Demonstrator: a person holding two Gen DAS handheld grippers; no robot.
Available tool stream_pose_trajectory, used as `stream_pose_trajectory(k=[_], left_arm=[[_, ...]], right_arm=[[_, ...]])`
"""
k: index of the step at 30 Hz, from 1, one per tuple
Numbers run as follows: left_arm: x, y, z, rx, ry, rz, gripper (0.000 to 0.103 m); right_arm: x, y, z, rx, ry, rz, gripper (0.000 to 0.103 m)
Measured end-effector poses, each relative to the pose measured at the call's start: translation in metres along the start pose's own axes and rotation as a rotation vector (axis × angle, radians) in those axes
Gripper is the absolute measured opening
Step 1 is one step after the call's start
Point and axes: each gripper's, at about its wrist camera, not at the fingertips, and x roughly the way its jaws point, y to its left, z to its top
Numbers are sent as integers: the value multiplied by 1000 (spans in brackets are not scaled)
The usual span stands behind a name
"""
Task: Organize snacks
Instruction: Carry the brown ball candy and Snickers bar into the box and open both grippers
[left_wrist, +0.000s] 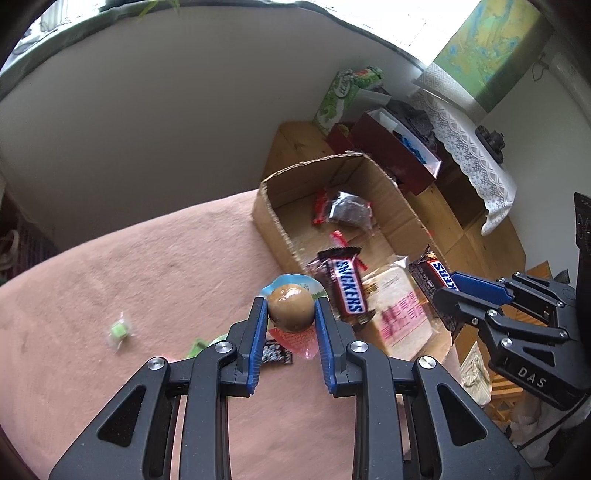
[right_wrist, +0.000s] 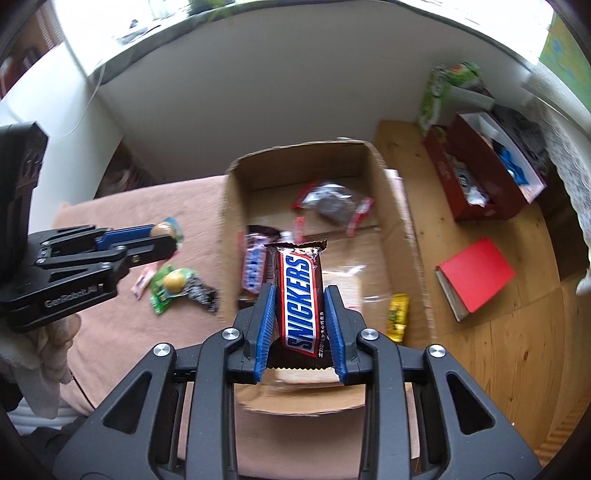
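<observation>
A round brown sweet in a blister pack (left_wrist: 290, 307) sits pinched between the blue pads of the left tongs (left_wrist: 290, 308), low in the middle of the left wrist view, held above the pink blanket (left_wrist: 129, 266) just left of the cardboard box (left_wrist: 269, 218). In the right wrist view the right tongs (right_wrist: 301, 306) are closed on a Snickers bar (right_wrist: 301, 295), gripping its long sides at frame centre, over the near half of the box. Inside the box a second Snickers bar (left_wrist: 347, 288) lies along the left wall, a clear bag of pale wafers (left_wrist: 399, 306) lies beside it toward the near end, and a clear packet with dark contents and red edges (left_wrist: 349, 210) lies toward the far end. A yellow packet (right_wrist: 397, 317) lies in the box near its right wall, lower right of centre in the right wrist view. On the blanket, left of the box, lie a green pack with another round sweet (right_wrist: 171, 284), a dark crumpled wrapper (right_wrist: 201, 293) touching it, and a small pink wrapper (right_wrist: 142, 284); a small green candy (left_wrist: 119, 329) lies further left in the left wrist view. To the right of the box, on the wooden floor (right_wrist: 509, 350), a red book (right_wrist: 476, 275) lies flat, and a dark red box (right_wrist: 484, 173) holding mixed things stands in the upper right
</observation>
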Motion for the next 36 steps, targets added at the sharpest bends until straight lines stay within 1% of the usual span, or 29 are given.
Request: stream_pose_trajectory(k=[5,10,15,20,28,29,30,31,32,33,36], left_arm=[[11,-17,11,35,6,-5,24],[21,-28,22,56,13,1,24],[32,-38,32,81,22,13,24],[40,-43,40,80,33,22,25],[42,-45,41,87,49,28,26],[42,-45,41,87,49,31,27],[42,-45,41,87,49,31,29],[42,-45,41,85,49,31,32],[41,-45,41,82,48,36,40],[41,-44,41,81,47,38,45],[40,-42,41,79,44,40,45]], right_arm=[[2,-27,-3,60,-2,-22,28],[7,-42,-8,91,6,-30,28],[11,-50,-14,108,16,-30,28],[13,-54,-19,117,22,-29,28],[15,-54,-19,123,24,-37,29],[15,-53,-19,121,23,-40,30],[15,-53,-18,121,23,-41,40],[14,-52,-18,119,20,-43,54],[13,-51,-18,117,13,-44,58],[12,-50,-18,115,5,-45,59],[10,-48,-17,111,2,-42,59]])
